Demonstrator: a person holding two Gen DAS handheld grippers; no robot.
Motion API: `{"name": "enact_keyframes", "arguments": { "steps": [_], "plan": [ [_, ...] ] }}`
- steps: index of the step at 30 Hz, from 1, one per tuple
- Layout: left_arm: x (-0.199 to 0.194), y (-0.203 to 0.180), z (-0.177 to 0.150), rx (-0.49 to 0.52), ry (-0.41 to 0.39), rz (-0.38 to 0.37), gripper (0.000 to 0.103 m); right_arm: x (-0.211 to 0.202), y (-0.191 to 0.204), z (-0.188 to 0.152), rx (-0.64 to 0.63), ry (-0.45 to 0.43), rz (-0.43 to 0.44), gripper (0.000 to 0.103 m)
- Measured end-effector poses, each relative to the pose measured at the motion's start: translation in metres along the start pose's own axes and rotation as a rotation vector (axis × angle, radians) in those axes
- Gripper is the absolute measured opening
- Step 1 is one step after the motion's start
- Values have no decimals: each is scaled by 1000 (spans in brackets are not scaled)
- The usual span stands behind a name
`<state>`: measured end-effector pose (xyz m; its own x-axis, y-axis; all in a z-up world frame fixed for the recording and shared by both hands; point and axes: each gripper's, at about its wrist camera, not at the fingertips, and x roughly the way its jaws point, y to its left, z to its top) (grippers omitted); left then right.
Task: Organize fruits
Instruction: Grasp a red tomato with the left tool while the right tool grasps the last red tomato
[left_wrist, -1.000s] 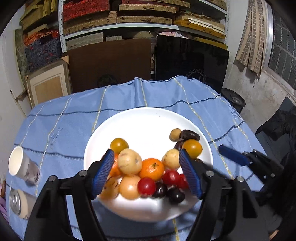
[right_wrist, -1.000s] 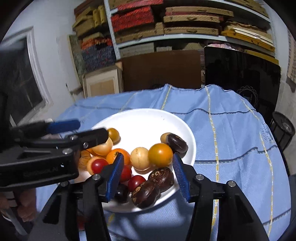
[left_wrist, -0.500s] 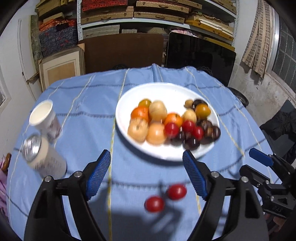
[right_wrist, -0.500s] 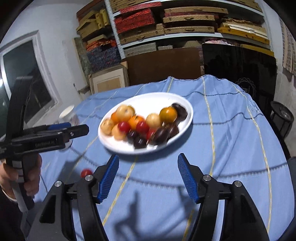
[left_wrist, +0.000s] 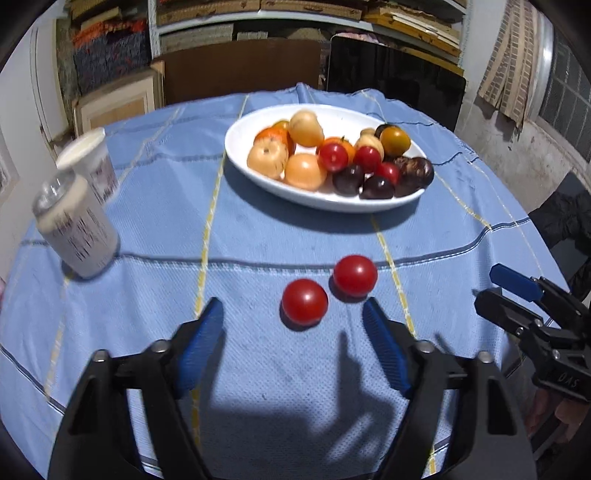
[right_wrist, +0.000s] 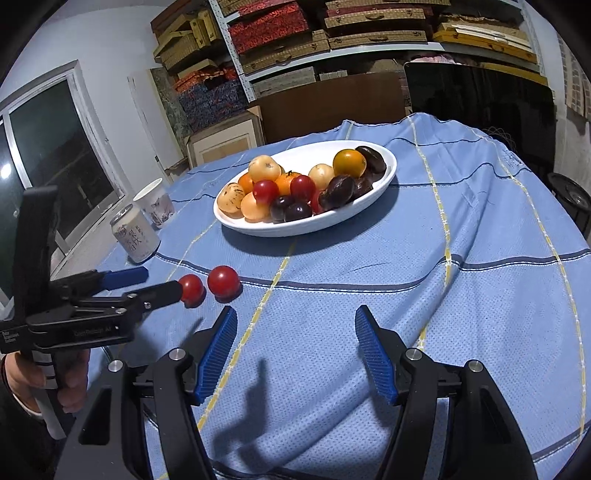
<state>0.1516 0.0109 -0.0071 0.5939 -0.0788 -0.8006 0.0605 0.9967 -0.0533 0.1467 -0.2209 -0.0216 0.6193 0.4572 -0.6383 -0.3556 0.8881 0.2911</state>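
Two red fruits (left_wrist: 328, 291) lay on a blue tablecloth (left_wrist: 258, 236) striped yellow and navy. The plate (left_wrist: 240, 136) was white, holding orange, red and dark purple fruit.

A desk covered in a blue cloth (right_wrist: 480, 236) with yellow and dark stripes. Ahead of the fingers and off to the left, a drink can (left_wrist: 75, 225) stands on the cloth, with a white paper cup (left_wrist: 90, 160) just behind it. Beyond the far edge of the desk, a brown board (right_wrist: 332, 107) and a black panel (right_wrist: 476, 99) lean below shelves stacked with flat boxes (right_wrist: 332, 33). A dark window (right_wrist: 48, 166) is on the left wall.
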Motion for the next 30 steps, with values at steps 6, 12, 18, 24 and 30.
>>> {"name": "enact_keyframes", "arguments": {
  "steps": [6, 12, 18, 24, 30],
  "plan": [
    [20, 7, -1, -31, 36, 3, 57, 4, -1, -1, 7, 17, 13, 67],
    [28, -1, 3, -1, 26, 17, 56, 9, -1, -3, -1, 30, 11, 69],
    [24, -1, 1, 21, 2, -11, 29, 9, -2, -2, 10, 30, 4, 70],
    [9, 17, 6, -16, -16, -23, 29, 17, 36, 4, -129, 57, -25, 74],
    [6, 28, 9, -20, -19, -40, 29, 57, 73, 14, -274, 154, -50, 74]
  ]
}}
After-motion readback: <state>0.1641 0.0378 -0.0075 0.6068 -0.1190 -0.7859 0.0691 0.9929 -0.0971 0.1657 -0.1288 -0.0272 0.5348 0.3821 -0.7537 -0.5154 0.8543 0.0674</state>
